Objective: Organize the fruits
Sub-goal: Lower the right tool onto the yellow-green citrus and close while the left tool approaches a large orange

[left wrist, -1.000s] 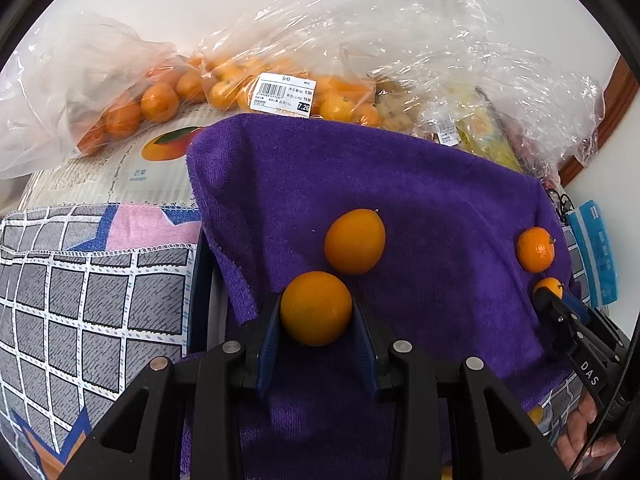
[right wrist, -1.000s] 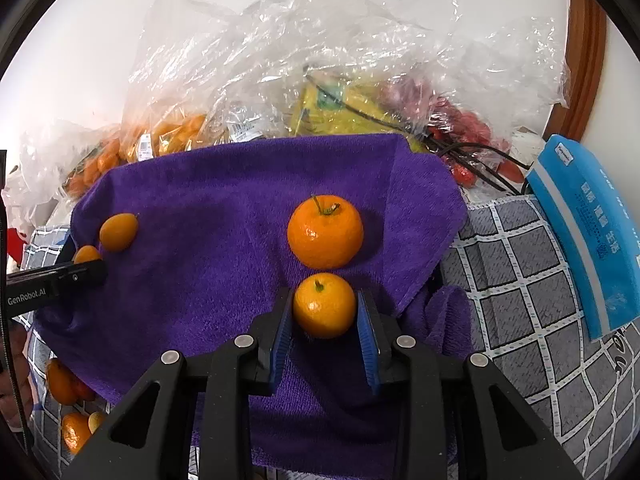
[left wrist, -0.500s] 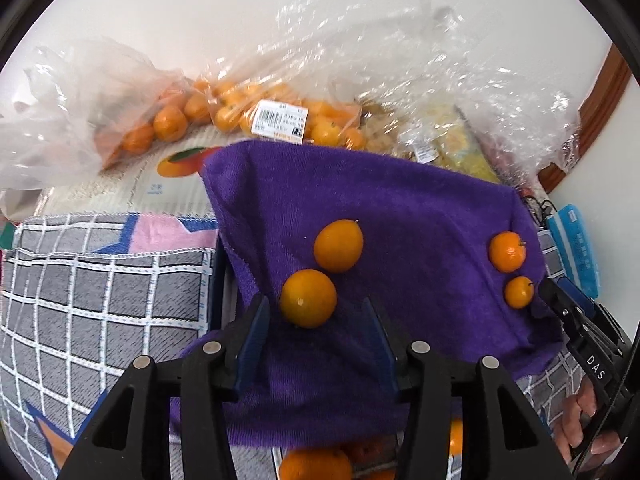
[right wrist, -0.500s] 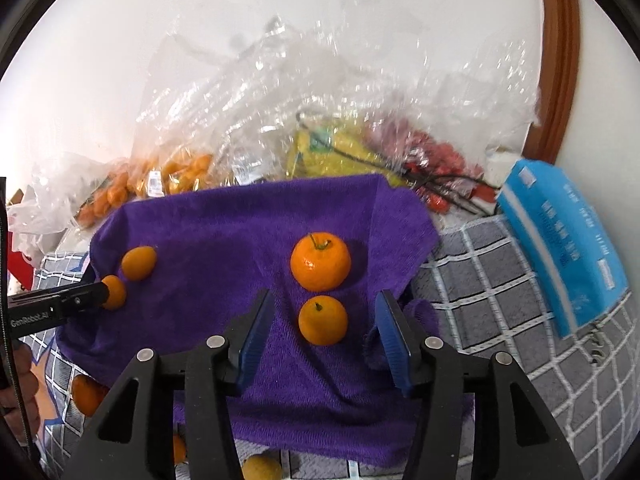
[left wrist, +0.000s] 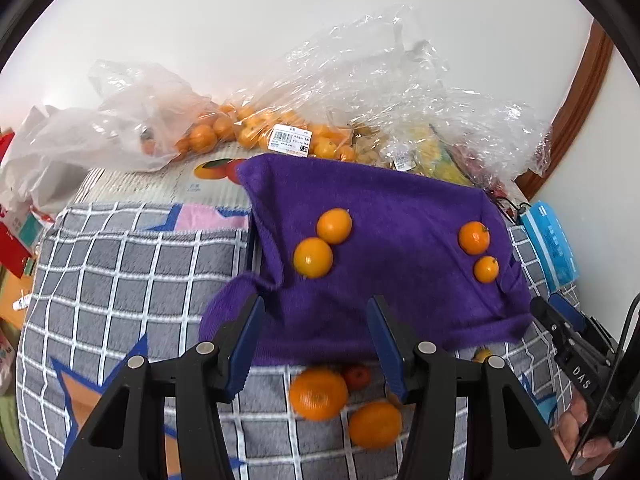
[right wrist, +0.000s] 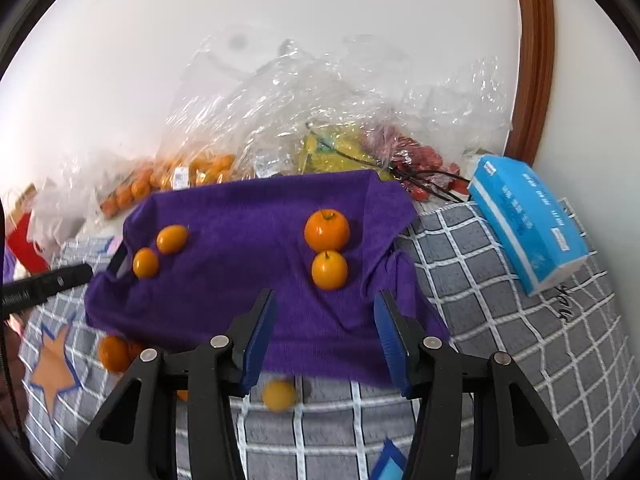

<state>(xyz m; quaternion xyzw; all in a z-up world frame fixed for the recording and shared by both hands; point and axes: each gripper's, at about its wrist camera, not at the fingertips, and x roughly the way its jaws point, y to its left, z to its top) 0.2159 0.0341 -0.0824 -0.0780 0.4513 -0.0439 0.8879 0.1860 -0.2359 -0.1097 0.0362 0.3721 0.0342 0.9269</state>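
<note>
A purple towel (left wrist: pixel 380 216) (right wrist: pixel 248 216) lies on a grey checked blanket. On its left side lie two orange fruits (left wrist: pixel 313 257) (left wrist: pixel 334 225), also in the right wrist view (right wrist: pixel 145 263) (right wrist: pixel 172 239). On its right side lie two stemmed oranges (right wrist: pixel 327 230) (right wrist: pixel 329 270), also in the left wrist view (left wrist: pixel 474 237) (left wrist: pixel 486 269). My left gripper (left wrist: pixel 314 334) is open and empty, near the towel's front left. My right gripper (right wrist: pixel 325 330) is open and empty, near the towel's front right. Loose fruits (left wrist: pixel 318 393) (left wrist: pixel 375 424) (right wrist: pixel 279 395) (right wrist: pixel 114 353) lie on the blanket below the towel.
Clear plastic bags of oranges (left wrist: pixel 248 136) and other fruit (right wrist: pixel 344 148) lie behind the towel by the wall. A blue tissue pack (right wrist: pixel 528 220) lies at the right. A fruit box (left wrist: pixel 168 184) sits behind left. A red carton (left wrist: pixel 12 236) is at the far left.
Both grippers opened, let go of their oranges on the towel, and pulled back and up. The loose fruits on the blanket came into view.
</note>
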